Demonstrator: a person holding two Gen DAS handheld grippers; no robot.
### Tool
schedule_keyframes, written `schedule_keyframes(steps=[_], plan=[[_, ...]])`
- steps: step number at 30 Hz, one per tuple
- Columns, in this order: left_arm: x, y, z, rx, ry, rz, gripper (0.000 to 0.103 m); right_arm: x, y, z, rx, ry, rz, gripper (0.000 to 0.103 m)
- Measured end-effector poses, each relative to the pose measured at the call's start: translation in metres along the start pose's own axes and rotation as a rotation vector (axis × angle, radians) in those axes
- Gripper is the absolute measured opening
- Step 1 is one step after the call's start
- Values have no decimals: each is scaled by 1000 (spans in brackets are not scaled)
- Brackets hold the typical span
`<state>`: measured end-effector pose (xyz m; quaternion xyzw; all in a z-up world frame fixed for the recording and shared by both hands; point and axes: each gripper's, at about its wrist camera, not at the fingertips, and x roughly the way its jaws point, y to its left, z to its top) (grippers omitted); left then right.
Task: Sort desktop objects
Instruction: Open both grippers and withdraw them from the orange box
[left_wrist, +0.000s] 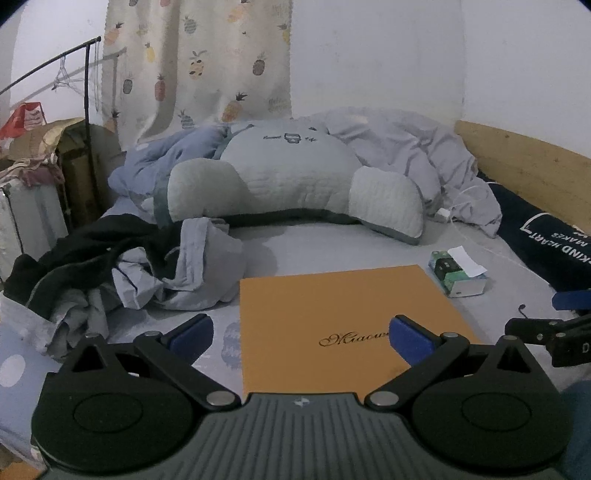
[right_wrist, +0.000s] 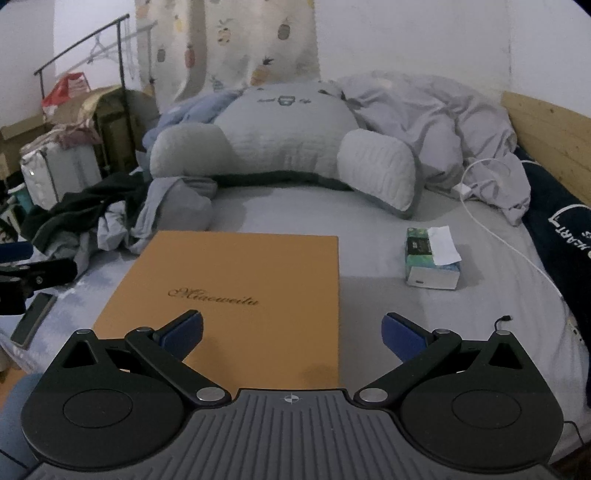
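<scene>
both grippers poised over the orange box, nothing picked up yet

the orange box (right_wrist: 236, 299) lies flat on the bed (right_wrist: 369, 295), gold script on its lid, with the tissue pack (right_wrist: 432, 258) just off to its right and a phone (right_wrist: 33, 319) near its left edge. a white cable (right_wrist: 517, 254) trails down the right side, and a big cushion (right_wrist: 284, 147) sits well behind. to start well, i'd choose one small item, probably the tissue pack, and come at its narrow sides square on. the left gripper (left_wrist: 301, 334) and right gripper (right_wrist: 291, 332) both hover with fingers spread wide, holding nothing, touching nothing.
</scene>
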<state>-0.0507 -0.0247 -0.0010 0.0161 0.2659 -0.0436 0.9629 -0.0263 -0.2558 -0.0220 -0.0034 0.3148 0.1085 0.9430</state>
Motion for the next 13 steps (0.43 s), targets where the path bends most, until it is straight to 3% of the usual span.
schedule_keyframes(steps=[13], plan=[[1,2,-1,-25,10,-5,103,1,3,5,5,-19,14,103]])
